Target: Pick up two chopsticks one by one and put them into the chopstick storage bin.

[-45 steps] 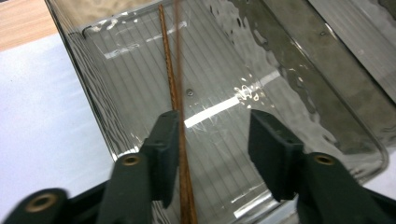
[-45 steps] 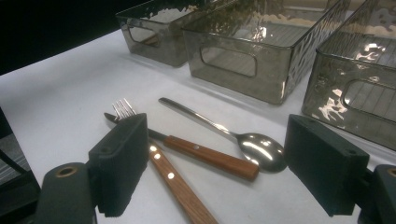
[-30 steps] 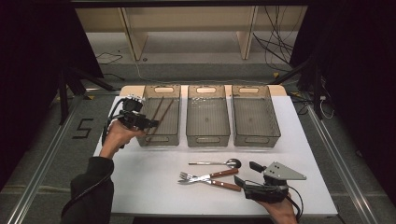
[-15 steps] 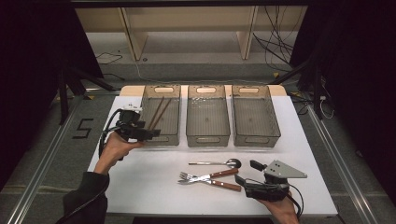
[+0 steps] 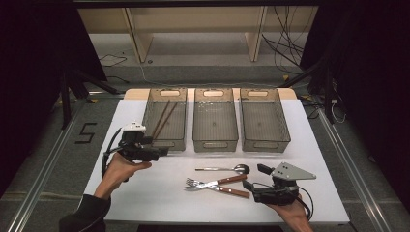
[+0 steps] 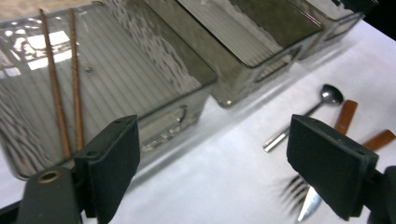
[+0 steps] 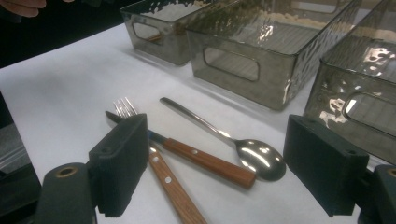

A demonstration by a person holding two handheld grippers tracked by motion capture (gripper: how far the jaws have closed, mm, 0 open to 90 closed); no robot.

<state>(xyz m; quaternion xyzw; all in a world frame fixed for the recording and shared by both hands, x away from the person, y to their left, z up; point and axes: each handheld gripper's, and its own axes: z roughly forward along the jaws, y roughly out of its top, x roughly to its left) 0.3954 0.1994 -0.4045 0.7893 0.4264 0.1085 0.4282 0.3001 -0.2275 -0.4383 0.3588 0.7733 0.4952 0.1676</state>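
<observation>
Dark room; grey floor (image 5: 43,145); wooden shelving (image 5: 193,29) behind.

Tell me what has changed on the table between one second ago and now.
The left gripper has drawn back from the left bin toward the person, and its jaws have just been opening, with nothing between them. The chopsticks lie in that bin. The right gripper, fork, knife and spoon stayed in place.
</observation>
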